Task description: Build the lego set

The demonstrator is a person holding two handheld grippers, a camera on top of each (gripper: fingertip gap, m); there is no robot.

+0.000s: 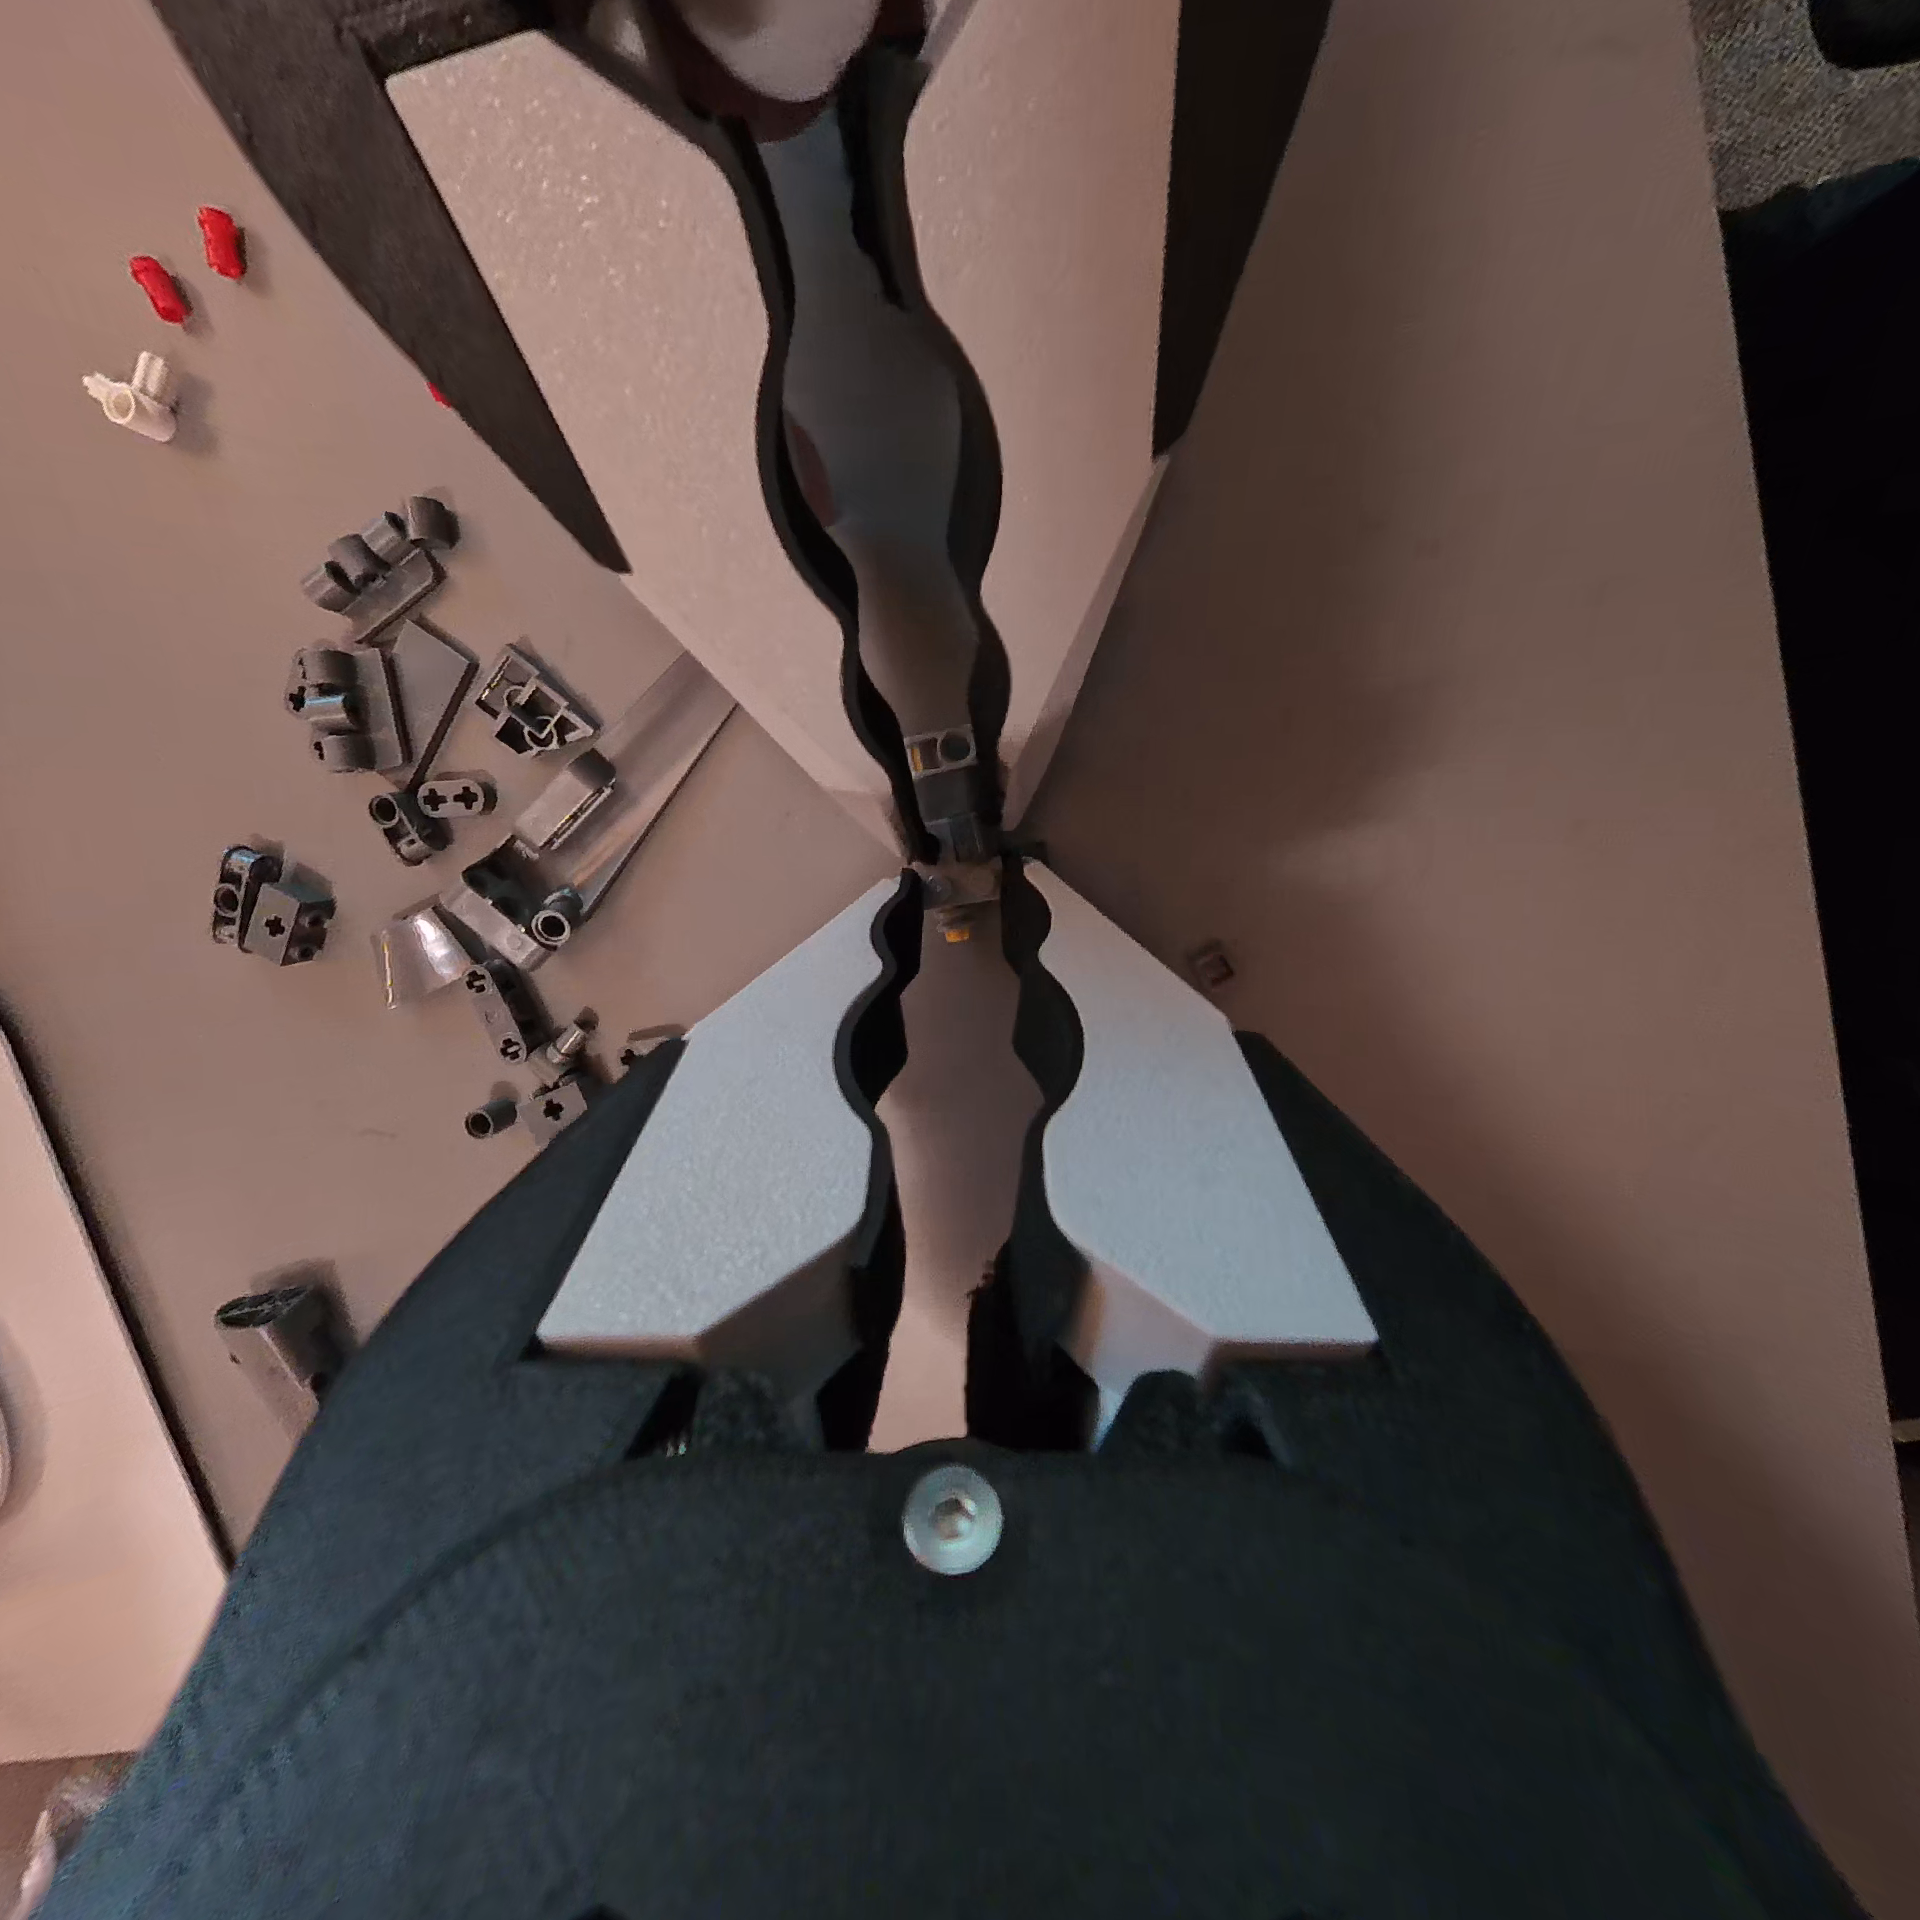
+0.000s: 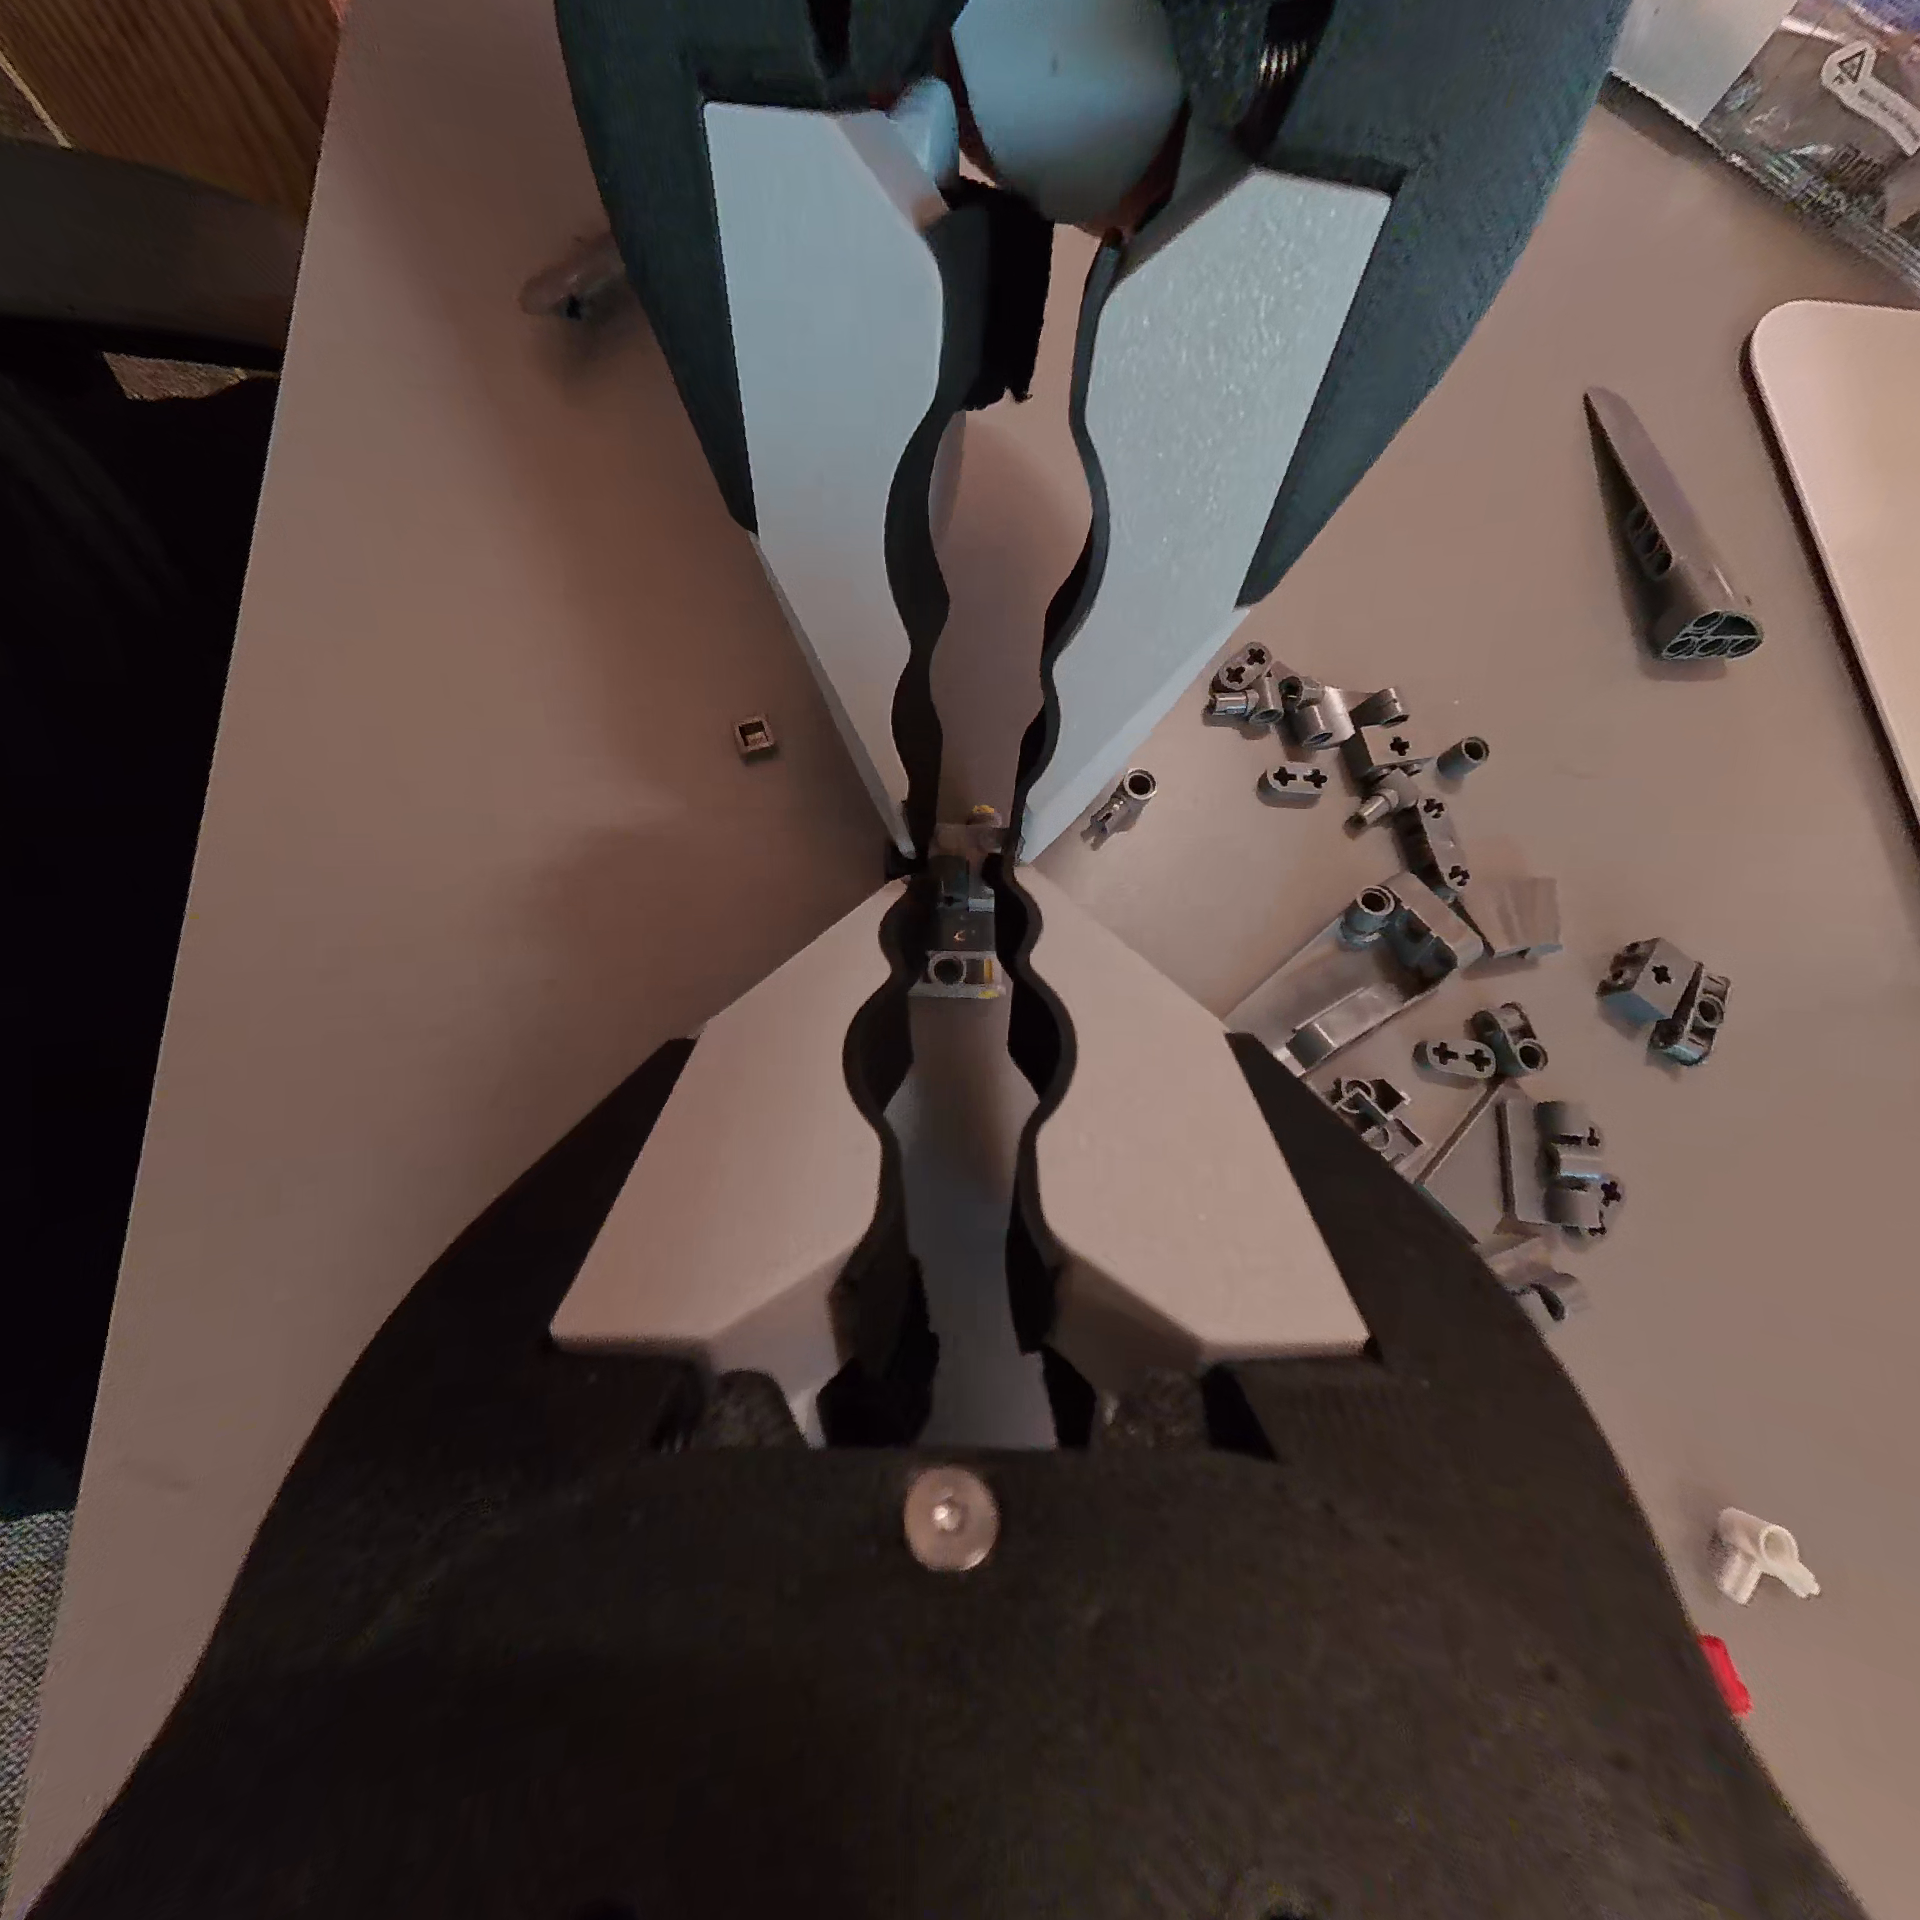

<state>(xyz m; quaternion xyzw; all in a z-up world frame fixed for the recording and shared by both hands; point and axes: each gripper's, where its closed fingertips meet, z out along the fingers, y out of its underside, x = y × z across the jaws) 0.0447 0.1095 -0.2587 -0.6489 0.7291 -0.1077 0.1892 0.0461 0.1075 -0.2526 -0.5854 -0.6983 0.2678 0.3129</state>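
Note:
My two grippers meet tip to tip above a pale table [image 1: 1403,727]. My left gripper [image 1: 961,899] is shut on a small tan piece [image 1: 971,885] with a yellow-tipped pin below it. My right gripper [image 1: 954,844] comes in from the top of the left wrist view, shut on a grey brick assembly [image 1: 943,784] that butts against the tan piece. In the right wrist view my right gripper [image 2: 956,902] has the grey assembly [image 2: 961,940] between its pads. The left gripper [image 2: 961,829] comes from above with the tan piece [image 2: 961,836].
A pile of grey building pieces [image 1: 436,810] lies beside the grippers and shows too in the right wrist view [image 2: 1455,987]. Also nearby are red pieces [image 1: 161,286], a white connector [image 2: 1761,1569], a small square tile [image 2: 753,738], a long dark tapered piece [image 2: 1662,530] and a pale board [image 2: 1849,520].

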